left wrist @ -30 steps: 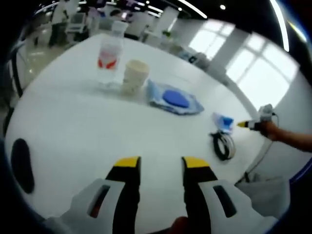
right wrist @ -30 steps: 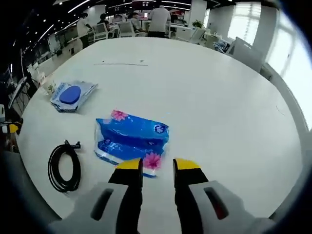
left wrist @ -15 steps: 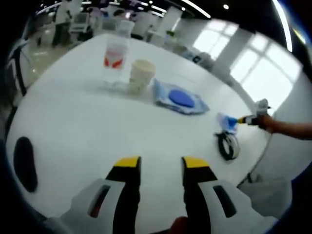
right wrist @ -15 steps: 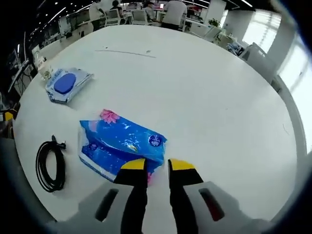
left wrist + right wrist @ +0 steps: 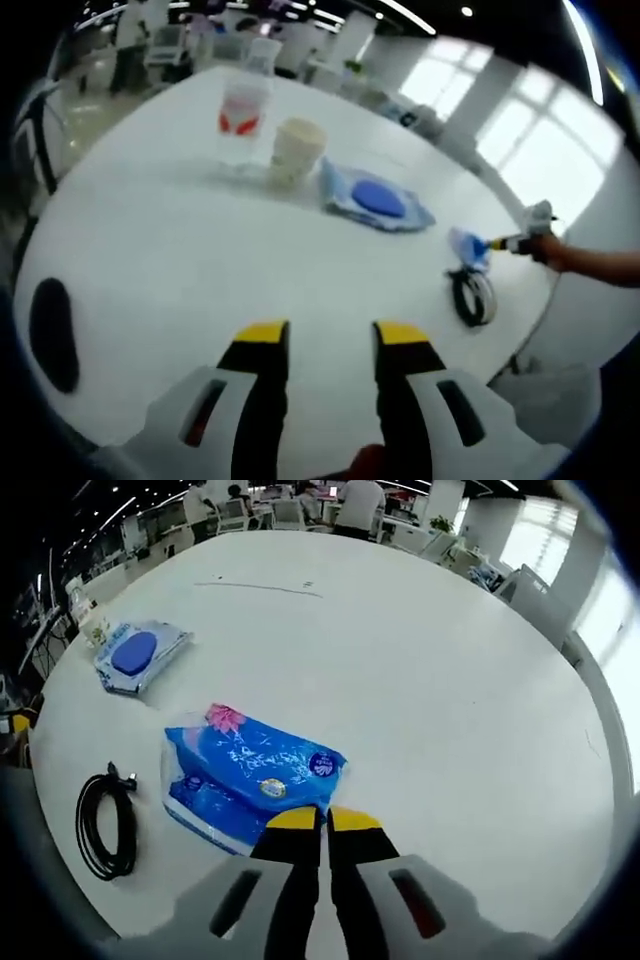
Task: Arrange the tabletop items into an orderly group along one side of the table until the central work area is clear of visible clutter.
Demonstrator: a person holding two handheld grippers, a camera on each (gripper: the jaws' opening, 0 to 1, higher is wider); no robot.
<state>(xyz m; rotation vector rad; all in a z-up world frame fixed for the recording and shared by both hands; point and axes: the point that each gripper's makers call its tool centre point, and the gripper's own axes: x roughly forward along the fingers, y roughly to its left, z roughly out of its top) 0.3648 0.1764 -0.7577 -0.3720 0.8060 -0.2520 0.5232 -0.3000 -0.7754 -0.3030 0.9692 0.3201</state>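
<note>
In the right gripper view my right gripper (image 5: pixel 323 820) is shut on the near edge of a blue tissue pack (image 5: pixel 240 775) with pink flowers, lying on the white table (image 5: pixel 430 680). A coiled black cable (image 5: pixel 105 820) lies left of it, and a blue wet-wipe pack (image 5: pixel 138 656) further off. In the left gripper view my left gripper (image 5: pixel 324 334) is open over bare table. Beyond it stand a clear plastic bottle (image 5: pixel 240 122) with a red label and a paper cup (image 5: pixel 296 148), then the wet-wipe pack (image 5: pixel 374 200), the cable (image 5: pixel 473 297) and the tissue pack (image 5: pixel 464 246), with the right gripper (image 5: pixel 515 243) at it.
A black oval object (image 5: pixel 52 333) lies at the table's left edge in the left gripper view. A thin line (image 5: pixel 260 587) lies on the far table in the right gripper view. Chairs, desks and people stand beyond the table.
My right gripper's jaws have closed onto the tissue pack's near edge. The left view shifted slightly; the left gripper stays open.
</note>
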